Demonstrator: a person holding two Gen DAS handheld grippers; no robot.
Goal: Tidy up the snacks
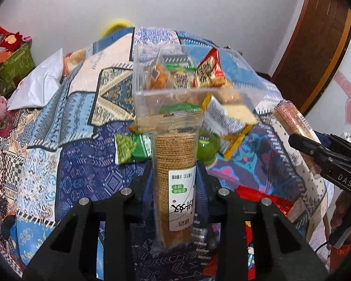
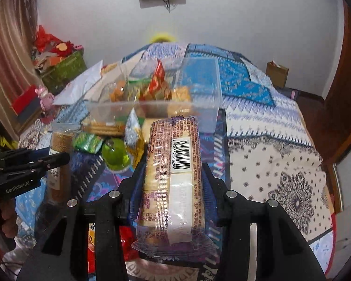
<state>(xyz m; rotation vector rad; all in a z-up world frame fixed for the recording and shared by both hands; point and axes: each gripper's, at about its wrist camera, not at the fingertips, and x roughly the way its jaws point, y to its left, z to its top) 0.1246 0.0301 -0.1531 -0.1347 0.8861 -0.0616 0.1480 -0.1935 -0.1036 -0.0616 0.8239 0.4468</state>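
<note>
My left gripper [image 1: 175,164] is shut on a clear sleeve of round brown crackers [image 1: 175,157] with a white label, held upright above the bed. My right gripper [image 2: 173,166] is shut on a long cracker pack [image 2: 173,164] with a barcode. A clear plastic box [image 1: 175,91] holding several snacks sits on the patterned bedspread just beyond both packs; it also shows in the right wrist view [image 2: 203,114]. Loose on the bed by the box lie a green pea packet [image 1: 131,147], a green jelly cup [image 2: 115,154] and a yellow-edged packet [image 1: 229,128].
A red packet [image 1: 264,196] lies on the bed near the grippers. A white pillow [image 1: 39,82] and green box [image 1: 11,68] are at the left. A wooden door [image 1: 316,46] stands at the right. A brown paper bag [image 2: 277,73] stands beyond the bed.
</note>
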